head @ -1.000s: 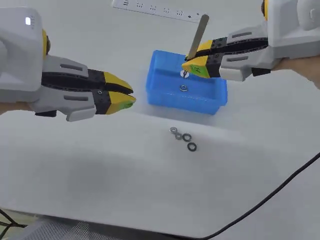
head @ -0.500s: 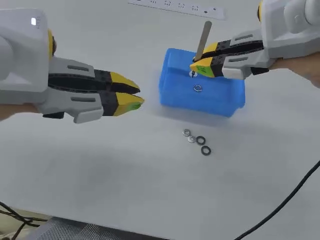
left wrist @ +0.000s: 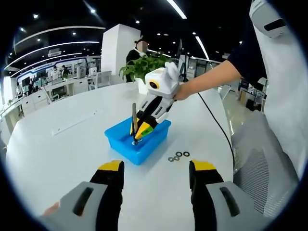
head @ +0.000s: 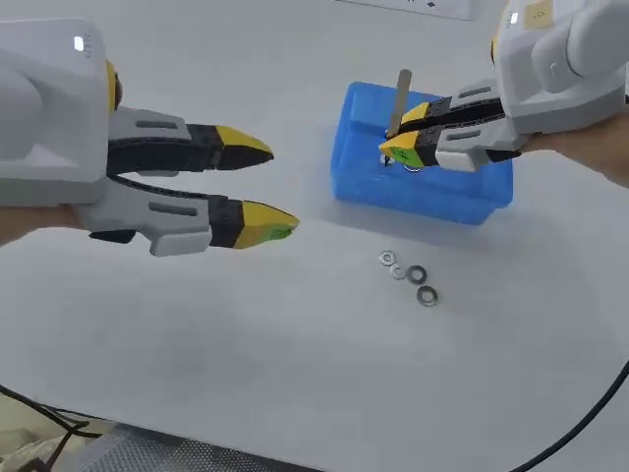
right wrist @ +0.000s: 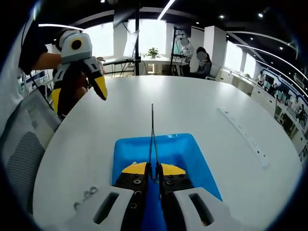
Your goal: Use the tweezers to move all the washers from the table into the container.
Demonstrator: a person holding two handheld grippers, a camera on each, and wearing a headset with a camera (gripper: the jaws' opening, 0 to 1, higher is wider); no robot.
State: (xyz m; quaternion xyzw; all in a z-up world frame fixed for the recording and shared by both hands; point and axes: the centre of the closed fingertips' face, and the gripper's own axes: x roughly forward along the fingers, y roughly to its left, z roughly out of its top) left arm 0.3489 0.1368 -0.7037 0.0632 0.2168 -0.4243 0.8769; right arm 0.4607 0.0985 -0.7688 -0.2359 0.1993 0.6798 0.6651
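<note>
4 washers on the table, and only a thin grip to fetch them

4 small flat metal washers (head: 417, 274) lie in a tight cluster on the white tabletop (head: 246, 344), just in front of the blue rectangular plastic container (head: 423, 197). My right claw (head: 403, 147) is clamped on the thin grey metal tweezers (head: 401, 93), whose tips point down inside the container. My own jaws hide the tips, so I cannot tell whether they pinch a washer. My left claw (head: 277, 190) hangs over the table well off to the side, jaws spread wide and holding nothing.

I judge 3 things could go wrong from here. First, the tweezers are slim and smooth, so a nudge against the container wall on the way out could twist them in my grip or drag the light container across the table. Second, the washers sit nearly touching. A tip aimed at 1 could flick its neighbours away, perhaps toward the table edge. Third, a washer lying flat on a slick surface gives the tips little to bite, so it may skid or drop short of the container.
</note>
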